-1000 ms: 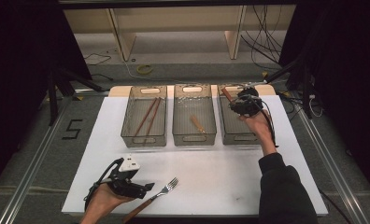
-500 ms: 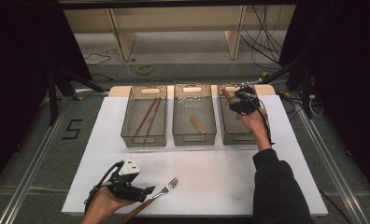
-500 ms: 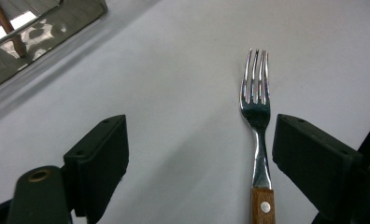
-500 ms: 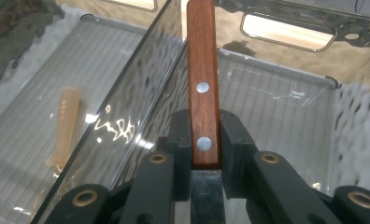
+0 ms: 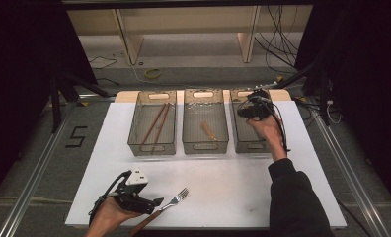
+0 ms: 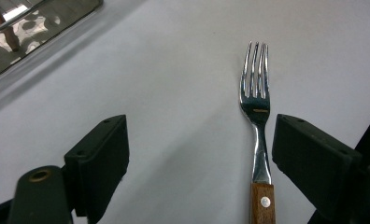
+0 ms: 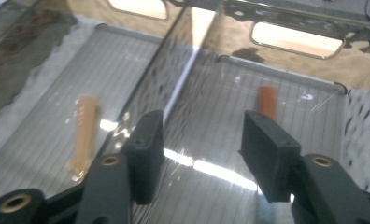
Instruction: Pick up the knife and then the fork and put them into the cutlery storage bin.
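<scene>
1. Left tool (image 5: 156,201), held in the person's left hand (image 5: 109,215) near the front edge of the bench (image 5: 233,182), has its jaws spread wide with nothing gripped.
2. Between those open jaws in the left gripper view lies a fork (image 6: 257,116) with a wooden handle, flat on the white surface, tines pointing away, close to one jaw but not pressed by either.
3. Right tool (image 5: 246,111), held in the right hand (image 5: 267,129), hovers over the right-hand tray (image 5: 255,145); its jaws have just been opening and stand apart, empty.
4. Below it, in the right gripper view, a small orange-brown piece (image 7: 267,101) lies on the tray's ribbed floor.
5. Next over, the middle tray (image 5: 205,145) holds a pale wooden piece (image 5: 208,131).
6. Farthest left, the left tray (image 5: 151,148) holds two long brown sticks (image 5: 155,123).
</scene>
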`<state>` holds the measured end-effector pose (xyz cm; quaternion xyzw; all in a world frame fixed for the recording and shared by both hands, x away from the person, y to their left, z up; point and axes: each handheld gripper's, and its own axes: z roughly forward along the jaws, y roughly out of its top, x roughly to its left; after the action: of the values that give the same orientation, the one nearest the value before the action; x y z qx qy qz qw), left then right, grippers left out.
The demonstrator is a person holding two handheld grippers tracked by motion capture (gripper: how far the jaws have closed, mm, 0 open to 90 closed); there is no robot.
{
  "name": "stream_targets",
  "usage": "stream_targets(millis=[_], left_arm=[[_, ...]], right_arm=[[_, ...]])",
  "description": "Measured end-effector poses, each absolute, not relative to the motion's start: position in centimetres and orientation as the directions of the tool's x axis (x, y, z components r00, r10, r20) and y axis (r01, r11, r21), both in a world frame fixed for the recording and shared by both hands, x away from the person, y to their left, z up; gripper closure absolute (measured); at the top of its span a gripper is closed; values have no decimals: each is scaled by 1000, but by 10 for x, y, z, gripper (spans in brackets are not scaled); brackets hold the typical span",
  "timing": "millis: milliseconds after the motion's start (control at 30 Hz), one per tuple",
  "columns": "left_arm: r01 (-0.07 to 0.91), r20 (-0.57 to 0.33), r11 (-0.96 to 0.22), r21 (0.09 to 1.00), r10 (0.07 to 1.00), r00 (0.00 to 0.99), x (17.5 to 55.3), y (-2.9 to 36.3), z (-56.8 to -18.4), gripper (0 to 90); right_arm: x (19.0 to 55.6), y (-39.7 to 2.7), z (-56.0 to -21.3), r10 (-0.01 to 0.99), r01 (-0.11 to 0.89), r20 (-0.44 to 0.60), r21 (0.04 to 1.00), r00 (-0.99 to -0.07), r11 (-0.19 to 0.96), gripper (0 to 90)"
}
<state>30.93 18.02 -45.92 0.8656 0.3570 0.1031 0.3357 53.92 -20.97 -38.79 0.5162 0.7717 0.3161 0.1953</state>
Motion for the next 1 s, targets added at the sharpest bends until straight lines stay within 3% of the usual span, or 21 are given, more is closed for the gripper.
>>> stream_targets(millis=[200,500,1000], left_arm=[[563,-66,-530,634,688,722,310,181,-453,203],[595,-85,-607,527,658,748,308,182,-451,226],[611,-89,-691,386,632,770,298,170,-460,316]], right_arm=[[507,-207,-376,872,612,29,724,-489,319,414],[440,-204,-373,799,517,5,765,-601,384,379],[393,-224,-403,776,529,53,761,-629,376,370]])
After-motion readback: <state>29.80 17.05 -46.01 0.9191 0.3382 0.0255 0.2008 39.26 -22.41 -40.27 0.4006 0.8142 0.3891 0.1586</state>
